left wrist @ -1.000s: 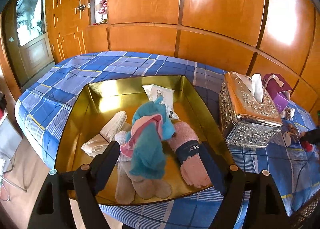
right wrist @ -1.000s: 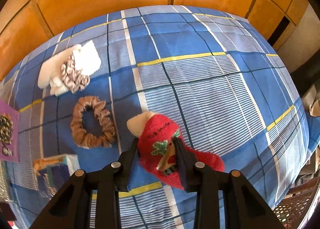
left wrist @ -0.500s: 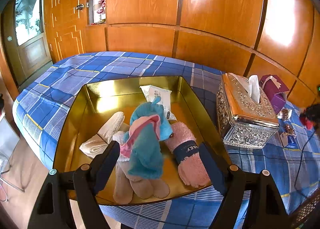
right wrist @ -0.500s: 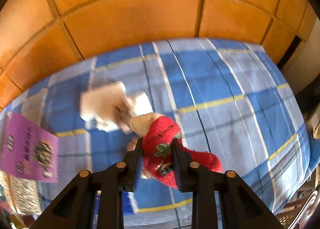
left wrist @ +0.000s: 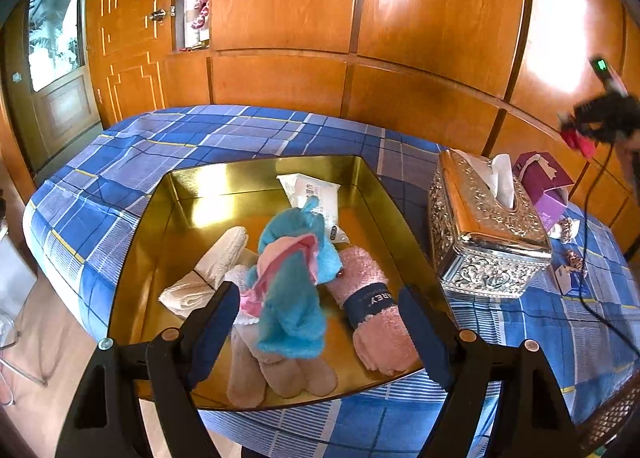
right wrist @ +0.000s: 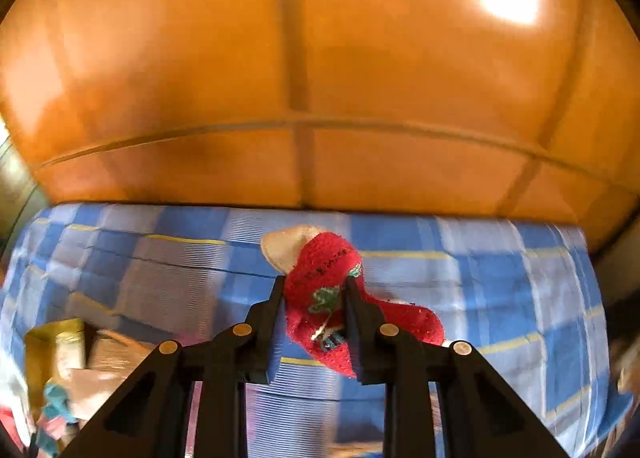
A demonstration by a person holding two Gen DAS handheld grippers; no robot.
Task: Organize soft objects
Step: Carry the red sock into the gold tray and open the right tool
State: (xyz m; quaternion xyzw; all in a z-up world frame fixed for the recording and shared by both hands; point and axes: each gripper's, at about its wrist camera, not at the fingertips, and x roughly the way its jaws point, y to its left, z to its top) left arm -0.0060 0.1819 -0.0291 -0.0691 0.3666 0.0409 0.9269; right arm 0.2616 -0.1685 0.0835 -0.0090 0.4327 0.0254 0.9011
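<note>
My right gripper is shut on a red Christmas sock with a cream cuff and holds it in the air above the blue checked cloth; it shows far right and high in the left wrist view. My left gripper is open and empty, hovering over the near edge of a gold tray. In the tray lie a blue and pink plush sock, a rolled pink towel, a cream rolled cloth, beige socks and a white packet.
A silver tissue box stands right of the tray, with a purple box behind it and small items on the cloth. A cable hangs from the right gripper. Wooden wall panels stand behind the table.
My right gripper has lifted the red sock off the cloth and swung up and towards the tray side. My left gripper has stayed open over the tray.
</note>
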